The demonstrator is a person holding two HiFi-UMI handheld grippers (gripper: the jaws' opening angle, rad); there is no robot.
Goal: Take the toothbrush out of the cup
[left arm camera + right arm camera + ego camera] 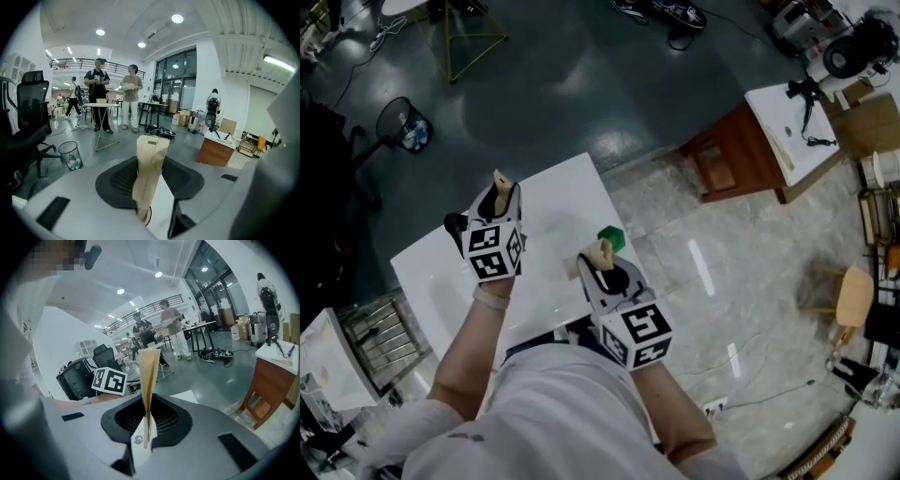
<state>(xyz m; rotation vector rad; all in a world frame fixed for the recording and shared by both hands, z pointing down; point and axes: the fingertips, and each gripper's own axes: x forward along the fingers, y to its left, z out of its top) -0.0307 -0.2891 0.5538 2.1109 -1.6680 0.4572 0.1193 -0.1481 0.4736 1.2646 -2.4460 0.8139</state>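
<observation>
On the white table (553,202) stands a small green cup (612,237), half hidden behind my right gripper (600,249); I cannot make out a toothbrush. The right gripper's tan pads (149,380) lie together with nothing between them, just left of and nearer than the cup. My left gripper (504,184) hangs over the table's left part, well left of the cup. Its tan pads (149,173) stand a little apart at the tips, with nothing between them. Neither gripper view shows the cup.
A mesh wastebasket (401,124) stands on the floor beyond the table's left corner. A wooden cabinet (736,155) with a white top is at the right, with a wooden chair (853,295) farther right. Two people (115,91) stand at a folding table far off.
</observation>
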